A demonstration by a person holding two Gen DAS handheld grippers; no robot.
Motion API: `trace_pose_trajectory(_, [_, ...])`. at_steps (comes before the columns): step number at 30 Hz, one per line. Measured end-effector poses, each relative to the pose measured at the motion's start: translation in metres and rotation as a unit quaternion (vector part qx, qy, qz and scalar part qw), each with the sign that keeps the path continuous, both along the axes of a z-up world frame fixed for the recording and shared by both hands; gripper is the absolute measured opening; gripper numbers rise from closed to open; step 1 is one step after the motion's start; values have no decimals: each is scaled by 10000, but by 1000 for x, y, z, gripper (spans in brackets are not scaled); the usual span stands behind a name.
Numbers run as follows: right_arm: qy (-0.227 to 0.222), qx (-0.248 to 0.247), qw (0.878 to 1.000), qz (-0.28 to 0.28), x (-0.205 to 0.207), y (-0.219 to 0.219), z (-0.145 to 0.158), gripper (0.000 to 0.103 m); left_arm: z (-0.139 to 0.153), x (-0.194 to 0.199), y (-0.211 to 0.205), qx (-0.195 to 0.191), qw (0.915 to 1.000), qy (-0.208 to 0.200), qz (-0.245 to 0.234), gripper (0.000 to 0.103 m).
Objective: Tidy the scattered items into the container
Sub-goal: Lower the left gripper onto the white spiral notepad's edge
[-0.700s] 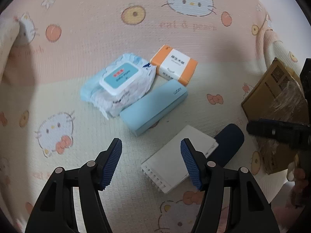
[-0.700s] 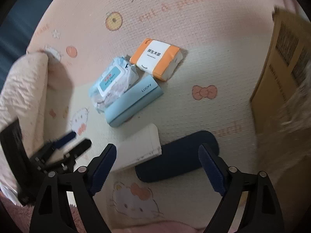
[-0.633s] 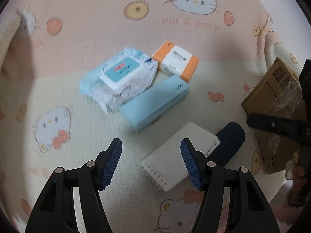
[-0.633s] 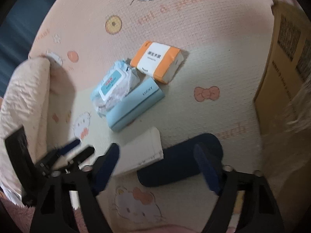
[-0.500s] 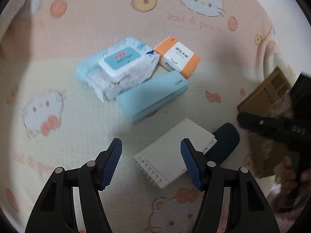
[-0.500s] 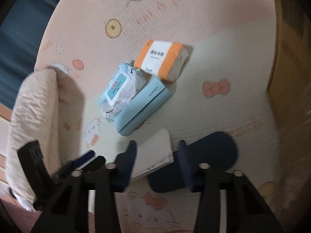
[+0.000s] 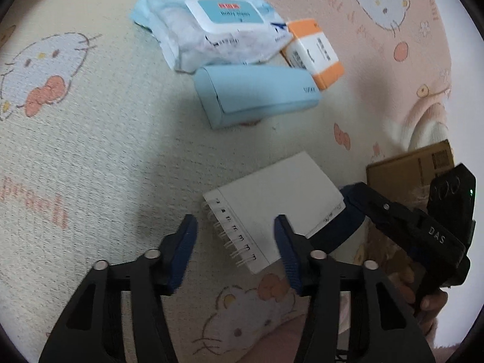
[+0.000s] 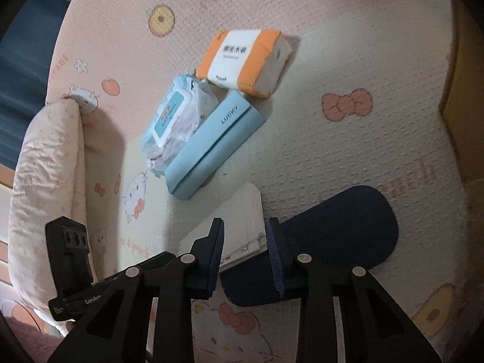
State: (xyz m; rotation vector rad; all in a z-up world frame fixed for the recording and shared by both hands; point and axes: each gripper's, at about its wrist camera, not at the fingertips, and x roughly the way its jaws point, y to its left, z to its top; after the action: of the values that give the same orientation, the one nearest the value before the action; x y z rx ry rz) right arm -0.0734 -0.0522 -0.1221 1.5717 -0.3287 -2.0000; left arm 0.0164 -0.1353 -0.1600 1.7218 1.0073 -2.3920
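Observation:
On the cartoon-cat mat lie a white spiral notebook [image 7: 272,205], a dark navy case [image 8: 338,230] partly under it, a light blue case [image 7: 257,96], a pack of wet wipes [image 7: 211,27] and an orange tissue pack [image 7: 314,51]. My left gripper [image 7: 234,254] is open, with the notebook's spiral corner seen between its fingers below. My right gripper [image 8: 245,251] hovers where the notebook [image 8: 239,220] overlaps the navy case. Its jaws stand only a narrow gap apart, and nothing is visibly pinched. The cardboard box [image 7: 411,169] stands at the right.
A quilted pillow [image 8: 45,181] lies along the mat's left side in the right wrist view. The box wall [image 8: 462,90] rises close on the right. A hand holds the right gripper's body [image 7: 423,233] at the lower right of the left wrist view.
The right gripper's jaws have narrowed from wide apart to a small gap. Both grippers have moved in closer over the notebook and navy case. The left jaws keep their width.

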Motion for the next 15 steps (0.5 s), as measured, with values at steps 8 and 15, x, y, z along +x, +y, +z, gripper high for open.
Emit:
trace_pose_trajectory(8, [288, 302, 9986, 319, 5, -11, 2, 27, -9, -6, 11, -43, 9997, -86, -244, 36])
trace_pose_trajectory(15, [776, 463, 9956, 262, 19, 4, 37, 27, -2, -24, 35, -86, 9956, 247, -901, 33])
